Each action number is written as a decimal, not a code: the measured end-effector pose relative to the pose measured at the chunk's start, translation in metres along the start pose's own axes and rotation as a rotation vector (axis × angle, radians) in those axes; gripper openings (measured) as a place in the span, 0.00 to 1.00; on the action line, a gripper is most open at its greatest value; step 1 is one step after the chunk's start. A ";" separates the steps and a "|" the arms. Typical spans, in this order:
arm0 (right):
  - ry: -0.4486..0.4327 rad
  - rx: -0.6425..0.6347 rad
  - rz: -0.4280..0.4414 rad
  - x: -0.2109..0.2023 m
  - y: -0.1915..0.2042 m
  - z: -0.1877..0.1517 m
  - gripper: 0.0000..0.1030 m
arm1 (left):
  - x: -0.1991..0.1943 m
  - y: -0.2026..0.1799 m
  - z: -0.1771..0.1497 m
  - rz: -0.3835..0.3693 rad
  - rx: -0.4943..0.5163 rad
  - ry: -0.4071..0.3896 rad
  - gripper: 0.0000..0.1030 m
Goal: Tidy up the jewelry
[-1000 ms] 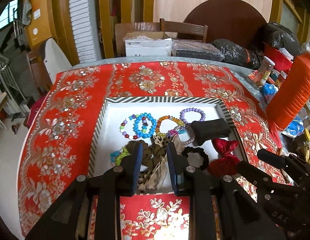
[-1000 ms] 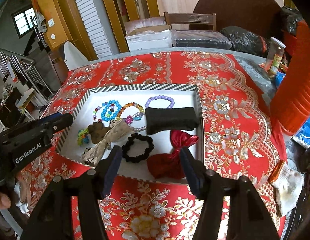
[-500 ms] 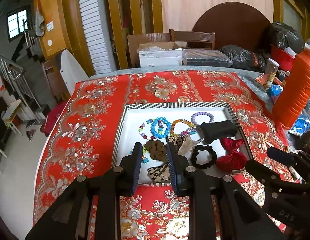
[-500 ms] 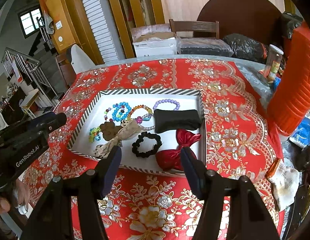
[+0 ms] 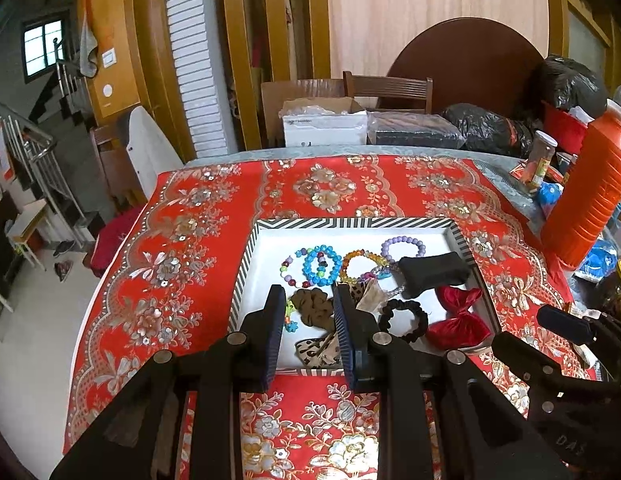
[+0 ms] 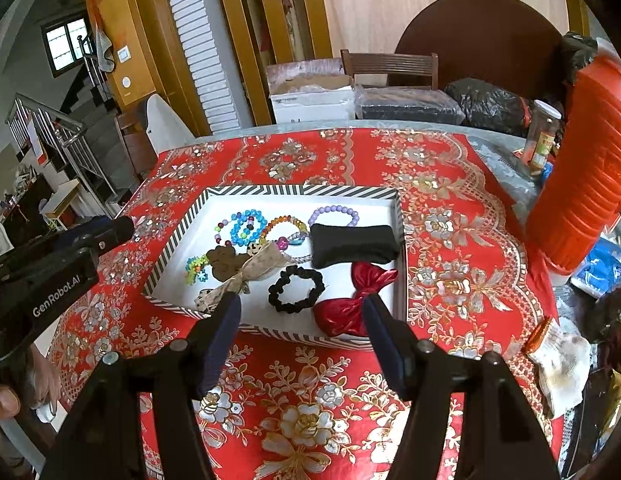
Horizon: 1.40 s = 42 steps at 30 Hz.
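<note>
From the left wrist we look forward and steeply down along its fingers [image 5: 276,320] at the tray [image 5: 246,264] from its near edge. Our right-wrist view stands just beside it, equally tilted. Both share the tray [image 6: 400,216] and red tablecloth [image 6: 450,184].

Black fingers [image 6: 222,332], blue-lined pads

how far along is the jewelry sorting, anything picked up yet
Looks done: every piece lies in the striped tray, with the bead bracelets along its far side. In hand: nothing; the left gripper and right gripper hover empty before the tray's near edge. Left, probably: the brown scrunchie, leopard bow and small green bracelet overlap in a heap.
</note>
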State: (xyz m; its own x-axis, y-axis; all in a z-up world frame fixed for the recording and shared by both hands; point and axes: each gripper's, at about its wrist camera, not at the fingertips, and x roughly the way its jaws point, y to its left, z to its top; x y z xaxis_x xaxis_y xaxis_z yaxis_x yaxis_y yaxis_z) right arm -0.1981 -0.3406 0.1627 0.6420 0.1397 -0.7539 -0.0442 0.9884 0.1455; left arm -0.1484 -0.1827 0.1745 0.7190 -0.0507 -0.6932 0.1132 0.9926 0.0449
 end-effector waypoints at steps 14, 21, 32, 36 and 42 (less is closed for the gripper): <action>0.007 0.004 0.003 0.000 -0.001 -0.001 0.65 | -0.001 0.000 0.000 -0.002 0.007 -0.001 0.13; 0.012 0.004 0.002 0.002 0.000 -0.003 0.65 | 0.002 0.003 -0.003 -0.008 0.001 0.006 0.13; 0.017 -0.003 0.001 0.007 0.007 -0.001 0.65 | 0.006 0.006 -0.004 -0.016 -0.004 0.016 0.13; 0.016 -0.001 0.001 0.008 0.008 -0.002 0.65 | 0.010 0.008 -0.004 -0.021 -0.011 0.027 0.13; 0.021 0.002 0.002 0.013 0.007 0.001 0.65 | 0.015 0.008 -0.004 -0.023 -0.015 0.036 0.13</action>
State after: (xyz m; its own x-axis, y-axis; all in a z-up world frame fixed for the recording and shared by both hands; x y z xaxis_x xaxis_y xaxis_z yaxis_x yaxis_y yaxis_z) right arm -0.1898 -0.3320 0.1546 0.6254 0.1425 -0.7672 -0.0437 0.9880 0.1479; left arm -0.1398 -0.1753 0.1619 0.6910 -0.0701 -0.7195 0.1193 0.9927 0.0178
